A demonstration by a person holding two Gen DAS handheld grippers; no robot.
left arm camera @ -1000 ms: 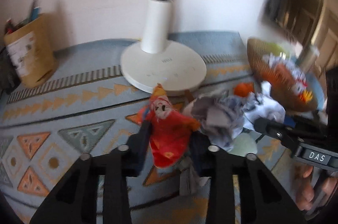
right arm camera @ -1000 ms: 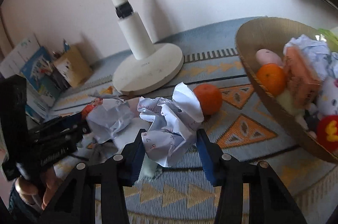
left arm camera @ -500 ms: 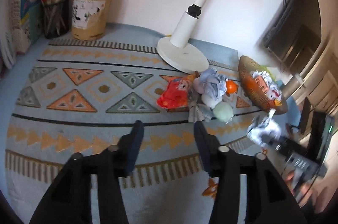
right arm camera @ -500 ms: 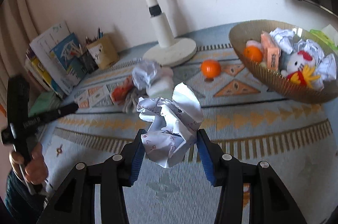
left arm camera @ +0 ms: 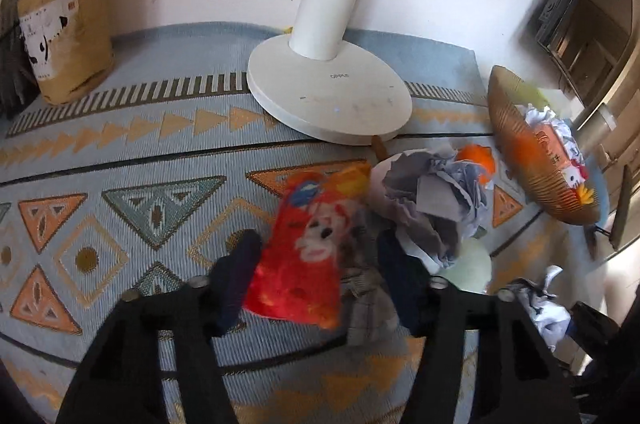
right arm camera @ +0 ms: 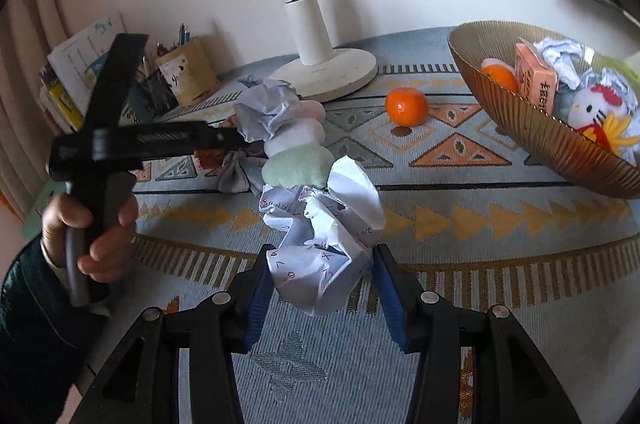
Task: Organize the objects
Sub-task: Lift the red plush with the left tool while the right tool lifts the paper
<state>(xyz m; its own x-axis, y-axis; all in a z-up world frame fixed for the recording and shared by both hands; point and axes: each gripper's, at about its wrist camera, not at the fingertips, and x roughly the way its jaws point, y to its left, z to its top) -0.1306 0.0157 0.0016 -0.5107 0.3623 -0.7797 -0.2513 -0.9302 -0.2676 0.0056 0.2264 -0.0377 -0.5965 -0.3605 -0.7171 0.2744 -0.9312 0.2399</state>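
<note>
A red plush toy (left arm camera: 308, 252) lies on the patterned cloth between the fingers of my left gripper (left arm camera: 316, 276). Its jaws are closing. The left finger (left arm camera: 236, 276) touches the toy's edge, and the right finger stands apart from the toy over a grey rag (left arm camera: 368, 304). My right gripper (right arm camera: 320, 276) is shut on a crumpled white paper ball (right arm camera: 324, 224) with writing on it, held above the cloth. To the right stands a golden bowl (right arm camera: 520, 103) with paper, a box, a tangerine and a plush in it. In the right wrist view a hand holds the left gripper (right arm camera: 140, 143) at the pile.
A crumpled grey-blue paper (left arm camera: 432, 199), a pale green soft thing (right arm camera: 298, 165) and a loose tangerine (right arm camera: 407, 105) lie in the pile. The white lamp base (left arm camera: 332, 95) stands behind it. A pen holder (left arm camera: 64, 31) and books stand at the far left.
The left gripper let go of the red toy, drew far back with its jaws open, then came down around the toy again. The right gripper carried the paper ball away from the pile.
</note>
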